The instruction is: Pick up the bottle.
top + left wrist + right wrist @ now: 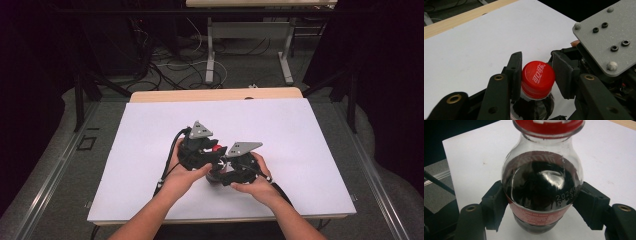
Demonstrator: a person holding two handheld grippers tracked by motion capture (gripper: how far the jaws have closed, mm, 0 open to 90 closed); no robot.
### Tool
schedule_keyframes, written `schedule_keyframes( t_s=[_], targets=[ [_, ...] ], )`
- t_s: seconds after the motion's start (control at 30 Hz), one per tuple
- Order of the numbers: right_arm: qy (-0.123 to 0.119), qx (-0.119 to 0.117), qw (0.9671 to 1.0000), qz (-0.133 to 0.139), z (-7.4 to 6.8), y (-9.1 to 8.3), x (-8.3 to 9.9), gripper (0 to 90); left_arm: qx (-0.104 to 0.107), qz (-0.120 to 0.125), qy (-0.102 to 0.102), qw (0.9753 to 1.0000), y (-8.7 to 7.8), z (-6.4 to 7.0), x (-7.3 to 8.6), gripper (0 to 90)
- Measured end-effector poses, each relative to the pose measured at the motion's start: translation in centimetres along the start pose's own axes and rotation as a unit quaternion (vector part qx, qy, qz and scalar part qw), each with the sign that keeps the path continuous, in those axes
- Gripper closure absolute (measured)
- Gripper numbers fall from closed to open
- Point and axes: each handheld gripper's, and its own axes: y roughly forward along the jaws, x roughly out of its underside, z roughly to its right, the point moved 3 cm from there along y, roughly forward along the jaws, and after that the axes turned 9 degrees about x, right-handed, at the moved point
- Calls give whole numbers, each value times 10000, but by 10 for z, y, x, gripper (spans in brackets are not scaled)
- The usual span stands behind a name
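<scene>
On the white table (300, 150), near the front middle, the person holds both tools close together around a small cola bottle (215, 176). In the high view the left gripper (210, 150) sits over the top of the bottle, by its red cap (216, 148), and the right gripper (227, 172) sits lower, by the dark body. Two hands work together like this so that one can keep the bottle from turning while the other twists the top.

In the left gripper view, the red cap (537, 78) sits between the two black jaws. The left jaw touches the cap's side and the right jaw is right against the other side, so the jaws pinch the cap. The grey plate (609, 37) of the other tool shows at the right, very near.

In the right gripper view, the bottle (541, 190) stands upright on the white table (474, 157), full of dark drink. The two black jaws press on its round sides, one on each side, at the red label (536, 216). This grip looks meant to hold the bottle steady while the cap gets opened.
</scene>
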Motion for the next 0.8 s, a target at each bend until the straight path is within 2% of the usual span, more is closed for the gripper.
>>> schedule_keyframes(
  t_s=[0.07,0.1,0.13,0.17,0.2,0.23,0.3,0.37,0.4,0.43,0.47,0.5,0.53,0.57,0.6,0.63,0.67,0.7,0.73,0.77,0.8],
  targets=[
    [-11,10,10000,16,0,0,0,314,92,-71,68,9999,-1,-2,-1,604],
    [18,-11,10000,15,0,0,0,314,131,-85,91,9998,-2,-2,-1,570],
    [11,-29,10000,29,0,-1,0,314,302,-63,69,9995,-4,-3,-2,544],
    [11,-29,10000,29,0,-1,0,314,302,-63,69,9995,-4,-3,-2,518],
    [3,-31,10000,26,0,-1,0,314,378,-87,119,9992,-6,-4,-3,518],
    [-32,-73,10000,-59,1,-2,0,314,501,-66,197,9985,-10,-6,-5,480],
    [-67,-97,9999,-73,2,-3,0,314,560,-95,214,9982,-12,-8,-6,441],
    [-95,-87,9999,-14,2,-3,-1,313,690,-192,364,9968,-15,-15,-9,420],
    [-92,-133,9999,-18,1,-3,-1,313,690,-192,364,9968,-15,-15,-9,420],
    [-116,-174,9997,-85,1,-4,-1,313,910,-291,411,9946,-17,-19,-10,416],
    [-135,-165,9998,-59,0,-3,-1,313,1024,-303,476,9931,-17,-21,-11,412],
    [-134,-171,9998,-32,-1,-4,-2,313,1024,-303,476,9931,-17,-21,-11,412],
    [-134,-171,9998,-32,-1,-4,-2,313,1161,-329,536,9912,-17,-22,-11,412],
    [-154,-247,9996,-42,-2,-4,-2,313,1396,-411,599,9875,-19,-24,-11,415],
    [-154,-247,9996,-42,-2,-4,-2,313,1396,-411,599,9875,-19,-24,-11,422],
    [-192,-284,9994,-65,-2,-4,-2,313,1502,-465,597,9858,-19,-25,-11,425],
    [-192,-309,9993,-75,-3,-4,-2,313,1728,-488,734,9810,-18,-28,-11,430],
    [-205,-340,9992,-69,-3,-4,-2,313,1728,-488,734,9810,-18,-28,-11,452],
    [-205,-340,9992,-69,-3,-4,-2,313,1868,-511,749,9782,-18,-29,-11,452],
    [-201,-366,9991,-11,-4,-4,-2,313,1952,-517,761,9764,-18,-29,-11,469],
    [-198,-386,9991,-23,-4,-4,-2,313,2101,-516,772,9733,-16,-30,-10,475]
  ],
)
